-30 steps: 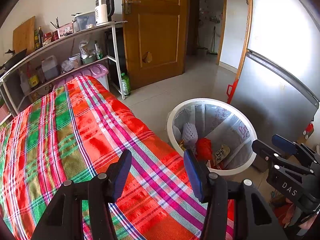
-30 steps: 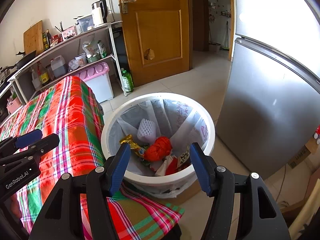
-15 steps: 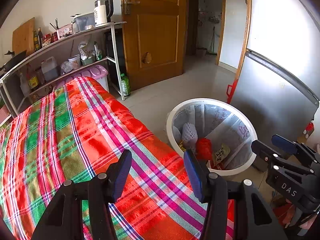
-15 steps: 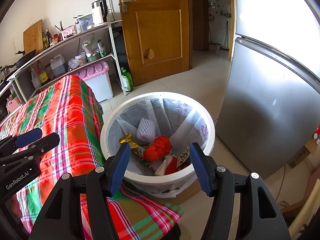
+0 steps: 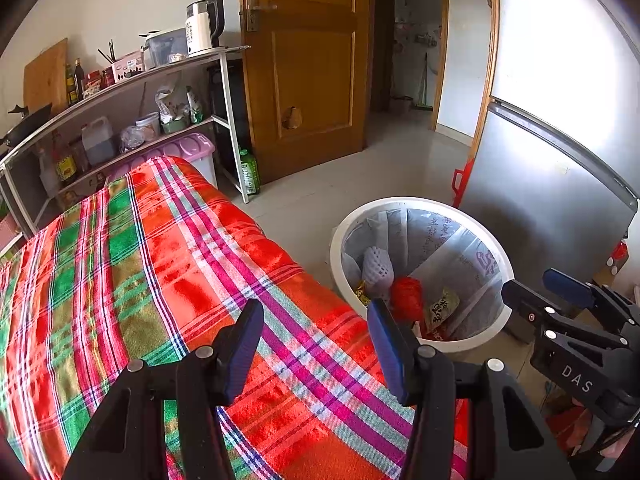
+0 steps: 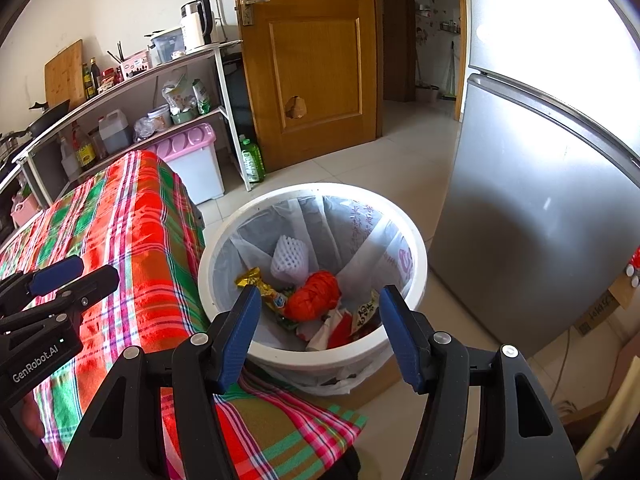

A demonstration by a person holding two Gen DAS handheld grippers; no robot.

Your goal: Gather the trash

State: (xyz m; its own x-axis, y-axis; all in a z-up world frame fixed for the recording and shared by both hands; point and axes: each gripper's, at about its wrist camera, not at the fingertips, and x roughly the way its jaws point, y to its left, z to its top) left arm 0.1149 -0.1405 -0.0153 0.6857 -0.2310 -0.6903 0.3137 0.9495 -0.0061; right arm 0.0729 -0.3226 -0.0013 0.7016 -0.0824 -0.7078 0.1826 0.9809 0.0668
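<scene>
Plaid cloth [image 5: 168,288] fills the near ground, red and green and quite bare of litter as far as both views show; over it hangs the left gripper [image 5: 316,336], jaws spread wide with nothing between them; just to its right the right gripper [image 6: 320,328] is parted too, empty, poised above the near rim of the white bin [image 6: 416,248]. Down inside the liner sits the trash: a white foam net [image 6: 290,258], a gold wrapper [image 6: 260,286], a crumpled red bag [image 6: 314,296], a printed packet [image 6: 366,312] and scraps below; so the collected stuff is in the bin, beside the table's corner. Now the risks, as I judge them; the bin stands close against the draped cloth corner [image 6: 288,424], and a low sweep by the right claw could catch the rim and tip it; the loose liner could snag on a blue pad and drag rubbish out; the two grippers sit near each other and could clash if both swing inward. Further off, the fridge [image 6: 532,200], the shelf rack [image 5: 128,92] and the wooden door [image 6: 312,60]; no stray rubbish shows on the floor there, though small bits would be hard to tell.
</scene>
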